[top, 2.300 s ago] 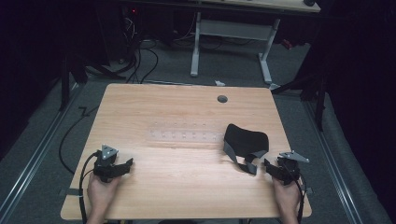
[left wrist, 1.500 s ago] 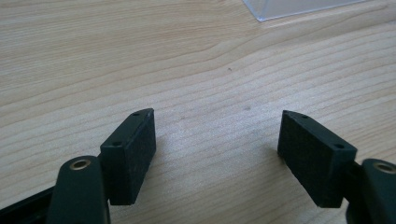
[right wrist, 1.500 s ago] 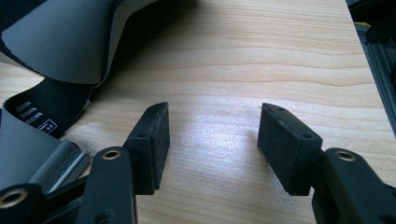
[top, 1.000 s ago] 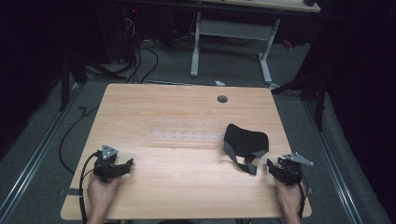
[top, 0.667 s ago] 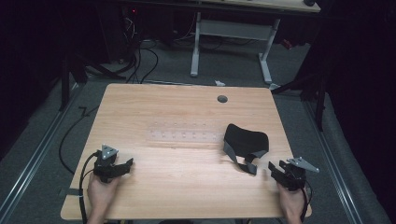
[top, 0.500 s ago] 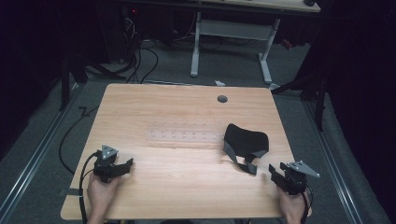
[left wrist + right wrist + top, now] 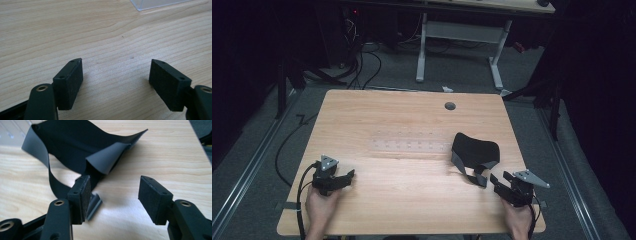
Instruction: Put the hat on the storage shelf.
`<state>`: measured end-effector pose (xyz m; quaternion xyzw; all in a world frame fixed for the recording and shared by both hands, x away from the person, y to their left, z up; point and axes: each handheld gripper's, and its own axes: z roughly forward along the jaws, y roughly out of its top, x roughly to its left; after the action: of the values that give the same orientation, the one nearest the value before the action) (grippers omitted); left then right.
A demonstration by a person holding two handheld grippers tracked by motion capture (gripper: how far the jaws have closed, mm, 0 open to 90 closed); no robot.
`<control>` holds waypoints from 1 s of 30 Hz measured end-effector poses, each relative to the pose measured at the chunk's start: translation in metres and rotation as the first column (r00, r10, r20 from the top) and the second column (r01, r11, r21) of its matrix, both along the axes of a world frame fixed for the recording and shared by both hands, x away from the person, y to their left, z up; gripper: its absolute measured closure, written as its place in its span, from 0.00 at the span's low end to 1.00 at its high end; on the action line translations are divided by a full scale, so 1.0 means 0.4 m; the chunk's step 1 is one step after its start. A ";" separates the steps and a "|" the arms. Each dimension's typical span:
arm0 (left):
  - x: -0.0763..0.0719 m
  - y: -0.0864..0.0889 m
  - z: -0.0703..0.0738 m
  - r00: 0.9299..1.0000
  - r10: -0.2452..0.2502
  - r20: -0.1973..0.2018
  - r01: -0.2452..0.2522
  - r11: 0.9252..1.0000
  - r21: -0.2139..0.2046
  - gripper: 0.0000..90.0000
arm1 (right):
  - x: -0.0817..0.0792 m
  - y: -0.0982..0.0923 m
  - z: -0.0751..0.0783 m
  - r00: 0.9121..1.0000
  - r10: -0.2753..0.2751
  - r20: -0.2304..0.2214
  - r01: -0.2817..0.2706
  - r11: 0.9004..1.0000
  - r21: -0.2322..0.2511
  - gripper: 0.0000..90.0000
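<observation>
Since the earlier frame our right claw [image 7: 498, 181] has drawn back toward the counter's [image 7: 412, 125] near right corner, its jaws just opening, apart and off the black mask [image 7: 476, 150]. That mask lies right of centre, long axis slanting, strap [image 7: 53, 186] trailing toward us. We judge it set down. Our left claw [image 7: 346, 176] rests apart, empty.

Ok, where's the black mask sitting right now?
In the high view the black mask lies on the right half of the table, just ahead of the open right gripper, its strap end beside that gripper's jaws, with nothing between them.
</observation>
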<state>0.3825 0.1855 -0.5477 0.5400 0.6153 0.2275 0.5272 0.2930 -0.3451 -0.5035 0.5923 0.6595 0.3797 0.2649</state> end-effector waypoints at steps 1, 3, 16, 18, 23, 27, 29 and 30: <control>0.000 0.000 0.000 1.000 0.000 0.001 0.000 1.000 0.001 0.31 | 0.020 0.001 -0.002 1.000 -0.002 -0.014 0.003 1.000 0.026 0.46; 0.000 0.002 0.000 1.000 -0.001 0.000 0.001 1.000 -0.002 0.31 | 0.027 0.001 -0.003 1.000 -0.001 -0.017 0.002 1.000 0.029 0.45; 0.000 -0.001 0.000 1.000 0.003 0.000 -0.003 1.000 -0.001 0.31 | 0.102 0.014 -0.035 0.999 -0.004 -0.047 0.007 0.998 0.064 0.48; 0.000 -0.002 -0.001 1.000 0.004 0.002 -0.004 1.000 0.003 0.30 | 0.108 0.016 -0.037 0.999 -0.003 -0.047 0.007 0.997 0.072 0.50; 0.000 -0.002 -0.001 1.000 0.004 0.001 -0.004 1.000 0.002 0.31 | 0.127 0.023 -0.034 0.999 0.013 -0.047 -0.010 0.997 0.078 0.53; 0.000 -0.002 0.000 1.000 0.004 0.001 -0.004 1.000 0.002 0.31 | 0.144 0.031 -0.030 0.999 0.001 -0.049 0.003 0.997 0.081 0.56; 0.000 -0.002 0.000 1.000 0.004 0.001 -0.004 1.000 0.002 0.31 | 0.154 0.029 -0.035 0.998 -0.008 -0.065 0.014 0.997 0.082 0.59; 0.000 -0.002 0.000 1.000 0.004 0.001 -0.004 1.000 0.001 0.31 | 0.157 0.030 -0.037 0.998 -0.008 -0.063 0.013 0.997 0.081 0.60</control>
<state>0.3824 0.1848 -0.5478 0.5390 0.6161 0.2291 0.5267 0.3557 -0.3331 -0.5182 0.6176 0.6484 0.3861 0.2217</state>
